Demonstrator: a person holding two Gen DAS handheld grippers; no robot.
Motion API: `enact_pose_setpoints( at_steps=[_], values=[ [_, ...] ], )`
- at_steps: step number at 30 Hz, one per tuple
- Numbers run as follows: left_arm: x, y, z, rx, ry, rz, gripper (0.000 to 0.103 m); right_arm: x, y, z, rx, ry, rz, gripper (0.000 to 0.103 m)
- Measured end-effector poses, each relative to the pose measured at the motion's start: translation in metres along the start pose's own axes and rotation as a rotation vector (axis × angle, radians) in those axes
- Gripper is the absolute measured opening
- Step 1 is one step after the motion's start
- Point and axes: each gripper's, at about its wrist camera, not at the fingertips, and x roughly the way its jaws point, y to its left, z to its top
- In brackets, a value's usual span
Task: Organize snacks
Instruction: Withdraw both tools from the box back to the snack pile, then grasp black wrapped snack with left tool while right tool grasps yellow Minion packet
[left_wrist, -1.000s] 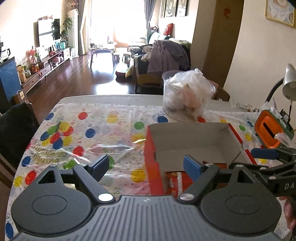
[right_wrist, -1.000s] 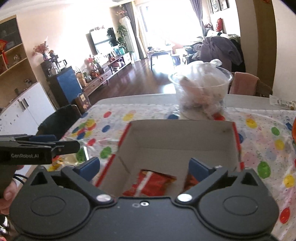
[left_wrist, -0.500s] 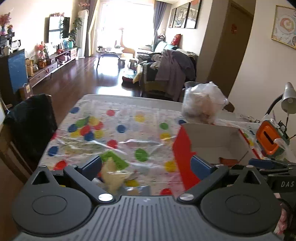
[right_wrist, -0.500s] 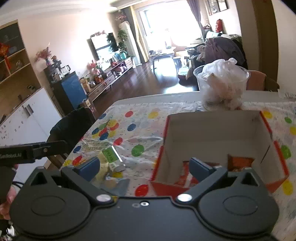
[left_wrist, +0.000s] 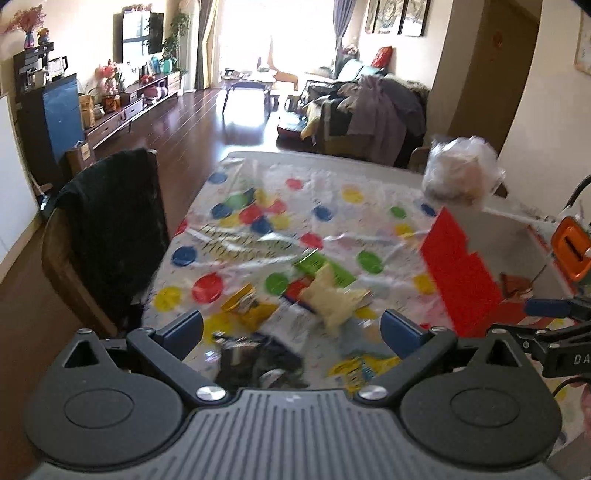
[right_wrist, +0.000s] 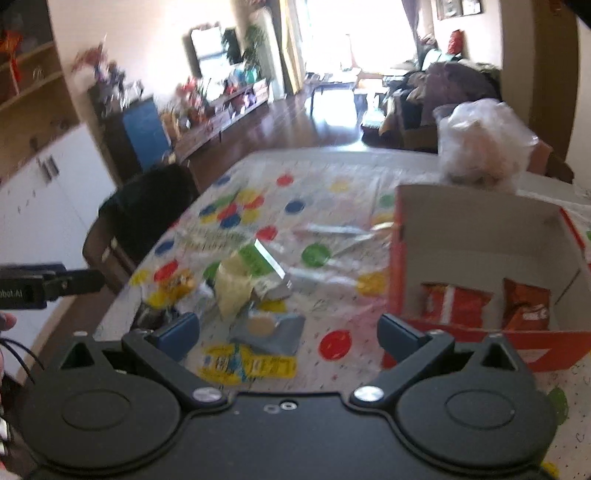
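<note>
Dotted tablecloth, snack pile now ahead, red box shifted right, both grippers' fingers released, empty.

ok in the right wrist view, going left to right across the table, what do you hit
pale yellow packet → green packet → red dot on the tablecloth → orange cardboard box holding two orange snack bags

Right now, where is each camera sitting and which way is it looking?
Left wrist: on the left gripper, looking down over loose snack packets; its open blue fingers show, with the other gripper at the right edge.
Right wrist: on the right gripper, open too, facing the red box holding orange packets; a hand shows at the left edge.
Shared: the spotted tablecloth, red box, packets and plastic bag.
</note>
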Motion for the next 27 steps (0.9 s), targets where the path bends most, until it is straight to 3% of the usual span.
enact_pose_setpoints(
  at_steps=[7,11,21,27],
  values=[
    [0.027,0.024,-0.018,0.016,0.074,0.025,0.103,0.036,0.023,-0.013,-0.089,0.081,0.062,0.098],
    [0.046,0.036,-0.025,0.035,0.11,0.033,0.103,0.066,0.03,-0.02,-0.126,0.182,0.098,0.082],
    [0.096,0.055,-0.026,0.023,0.222,0.046,0.102,0.123,0.067,-0.034,-0.428,0.261,0.094,0.079],
    [0.11,0.057,-0.027,0.049,0.233,0.039,0.096,0.143,0.078,-0.038,-0.53,0.277,0.09,0.079]
  ],
)
